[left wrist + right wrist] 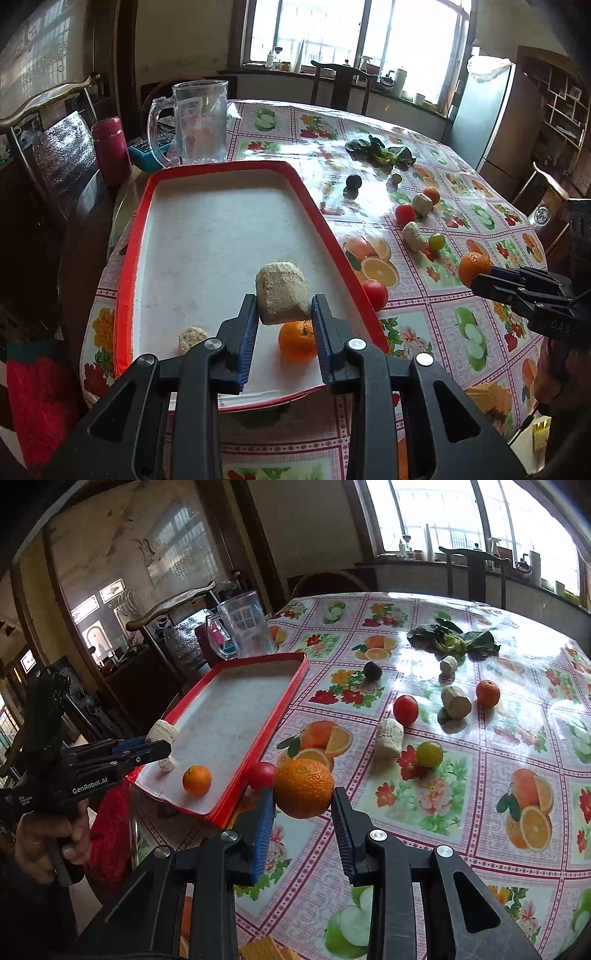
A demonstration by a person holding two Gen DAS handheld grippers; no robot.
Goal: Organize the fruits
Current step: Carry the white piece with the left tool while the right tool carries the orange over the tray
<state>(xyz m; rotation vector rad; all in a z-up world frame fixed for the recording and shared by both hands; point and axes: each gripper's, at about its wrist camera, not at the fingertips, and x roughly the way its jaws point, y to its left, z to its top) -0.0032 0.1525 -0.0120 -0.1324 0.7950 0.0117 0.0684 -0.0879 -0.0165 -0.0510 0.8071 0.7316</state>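
Note:
My left gripper [283, 308] is shut on a beige corn-cob chunk [281, 291] and holds it above the near end of the red-rimmed white tray [207, 221]. An orange [297, 340] and a small cob piece [192, 336] lie in the tray. My right gripper [303, 801] is shut on a large orange [303, 788] above the table, right of the tray [236, 705]. From the left wrist view that orange [474, 268] shows at the right. A red tomato [263, 774] lies beside the tray's edge.
On the fruit-print tablecloth [461, 775] lie a tomato [405, 709], a green tomato [429, 754], cob chunks [388, 738], an orange [487, 693], a dark fruit [372, 671] and leafy greens [454, 637]. A glass jug [195, 123] stands behind the tray.

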